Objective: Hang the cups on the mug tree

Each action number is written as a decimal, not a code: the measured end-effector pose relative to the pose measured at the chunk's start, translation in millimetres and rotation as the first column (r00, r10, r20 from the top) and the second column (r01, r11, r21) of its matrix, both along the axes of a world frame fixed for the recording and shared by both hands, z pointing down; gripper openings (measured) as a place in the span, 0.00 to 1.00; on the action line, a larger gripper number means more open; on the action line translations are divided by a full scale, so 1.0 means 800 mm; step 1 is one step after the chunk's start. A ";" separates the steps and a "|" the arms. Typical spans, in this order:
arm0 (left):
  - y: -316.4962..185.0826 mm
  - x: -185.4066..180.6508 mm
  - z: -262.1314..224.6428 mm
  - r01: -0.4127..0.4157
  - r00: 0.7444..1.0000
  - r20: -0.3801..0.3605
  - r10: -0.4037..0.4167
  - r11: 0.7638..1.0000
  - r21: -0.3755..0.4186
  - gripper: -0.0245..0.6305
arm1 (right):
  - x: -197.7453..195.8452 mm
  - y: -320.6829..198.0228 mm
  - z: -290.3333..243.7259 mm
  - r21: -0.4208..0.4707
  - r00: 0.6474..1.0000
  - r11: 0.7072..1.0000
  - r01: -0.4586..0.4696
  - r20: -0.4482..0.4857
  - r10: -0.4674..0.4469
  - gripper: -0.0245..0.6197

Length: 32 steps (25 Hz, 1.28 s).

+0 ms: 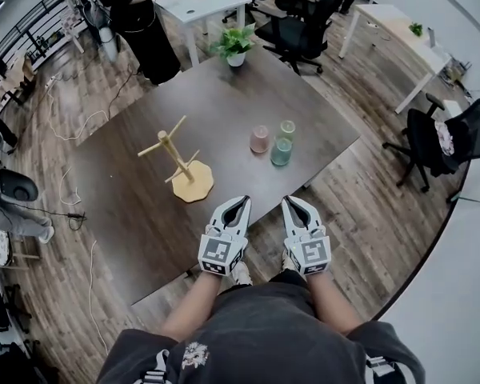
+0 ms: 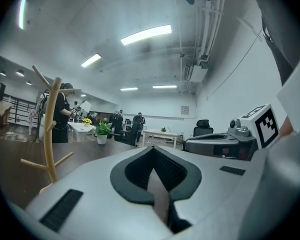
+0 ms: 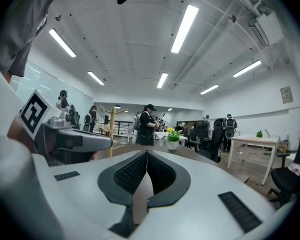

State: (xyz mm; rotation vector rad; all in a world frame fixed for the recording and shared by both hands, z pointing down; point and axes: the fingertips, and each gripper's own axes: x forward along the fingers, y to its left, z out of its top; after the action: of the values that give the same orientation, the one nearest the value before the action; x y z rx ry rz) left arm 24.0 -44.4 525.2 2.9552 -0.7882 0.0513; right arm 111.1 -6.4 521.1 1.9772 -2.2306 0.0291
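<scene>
Left gripper (image 1: 240, 203) and right gripper (image 1: 293, 203), shut and empty at lower centre, could topple the cups (image 1: 281, 151) by reaching in closed.

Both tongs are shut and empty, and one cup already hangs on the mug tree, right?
No cup hangs on the mug tree yet: the head view shows the pink cup, green cup and teal cup standing on the table. The left tongs and right tongs are shut and empty.
</scene>
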 end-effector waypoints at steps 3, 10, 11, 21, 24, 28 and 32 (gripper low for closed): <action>-0.012 0.008 0.009 0.028 1.000 0.015 -0.027 0.999 -0.020 0.05 | 0.012 -0.023 0.005 -0.003 0.998 1.000 0.012 0.057 -0.012 0.08; -0.068 0.037 0.001 0.137 0.990 -0.003 -0.138 0.990 -0.029 0.05 | 0.037 -0.082 0.005 -0.003 0.990 0.990 0.140 0.037 -0.140 0.08; -0.075 0.041 0.001 0.155 0.988 -0.002 -0.155 0.987 -0.027 0.05 | 0.041 -0.087 0.006 -0.006 0.987 0.988 0.156 0.035 -0.156 0.08; -0.124 0.055 0.004 0.331 0.943 0.028 -0.330 0.944 -0.013 0.05 | 0.081 -0.121 0.027 -0.042 0.959 0.959 0.281 0.039 -0.280 0.08; -0.121 0.061 0.012 0.364 0.931 0.042 -0.364 0.931 -0.011 0.05 | 0.096 -0.128 0.029 -0.034 0.953 0.952 0.304 0.035 -0.303 0.08; -0.120 0.064 0.020 0.402 0.915 0.050 -0.401 0.915 -0.017 0.05 | 0.107 -0.138 0.031 -0.031 0.944 0.943 0.330 0.030 -0.330 0.08; -0.126 0.054 0.027 0.439 0.898 0.058 -0.437 0.897 -0.038 0.05 | 0.115 -0.145 0.044 -0.063 0.941 0.939 0.339 0.041 -0.337 0.08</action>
State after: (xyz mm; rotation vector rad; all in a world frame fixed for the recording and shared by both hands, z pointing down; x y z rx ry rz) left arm 66.9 -145.1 546.5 2.6619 -1.4161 0.1102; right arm 203.0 -122.4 556.1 1.5437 -2.5195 0.0933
